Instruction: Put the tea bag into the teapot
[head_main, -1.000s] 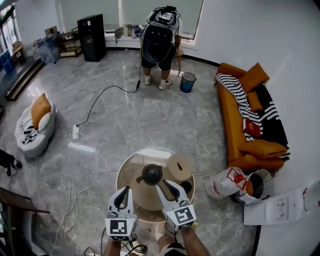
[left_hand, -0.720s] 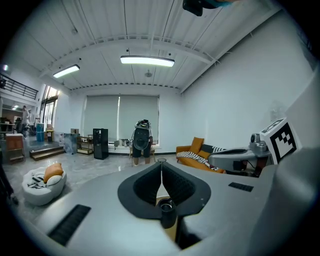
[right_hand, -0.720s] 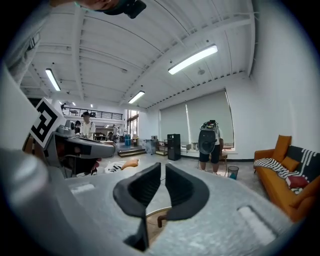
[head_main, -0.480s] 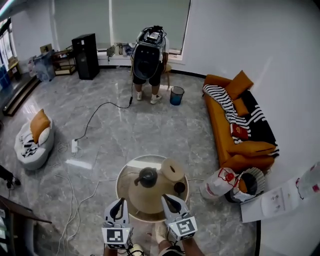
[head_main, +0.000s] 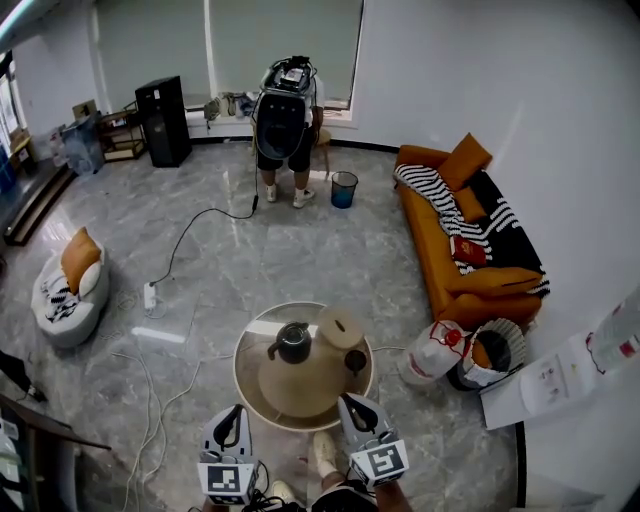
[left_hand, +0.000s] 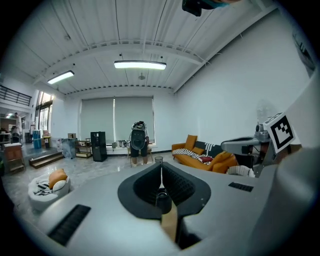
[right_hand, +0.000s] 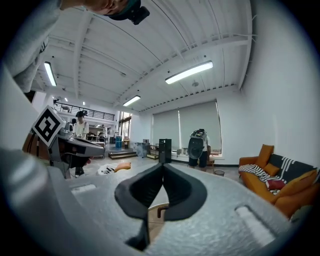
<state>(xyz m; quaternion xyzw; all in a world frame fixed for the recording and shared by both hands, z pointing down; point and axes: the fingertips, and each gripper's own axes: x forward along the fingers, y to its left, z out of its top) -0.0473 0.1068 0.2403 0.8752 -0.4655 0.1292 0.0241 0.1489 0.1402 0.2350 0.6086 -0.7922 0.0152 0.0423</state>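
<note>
Here, the head view is read from left to right. The left tool (head_main: 232, 418) hangs short of the near rim of the round desk (head_main: 240, 362); its own view shows its jaws pressed together with nothing between them. Ahead of it, on the left part of the desk, stands the dark teapot (head_main: 292, 342), upright at the far edge of a tan mat (head_main: 300, 388). To the teapot's right lie a pale round disc (head_main: 340, 328) and, nearer the person, a small dark cup (head_main: 355, 360). The right tool (head_main: 356, 405) also hangs short of the near rim, with its jaws likewise closed on nothing.

The tea bag shows in no view. Neither tool carries it, and whether it already lies in the teapot cannot be told.

The governing relation is that the teapot lies straight ahead, between the 2 tools and beyond the mat, apart from both. Neither hand is clearly nearer. Any reach, judged from this layout, would run forward and slightly inward from either side, with the cup standing nearer the right tool's line.
</note>
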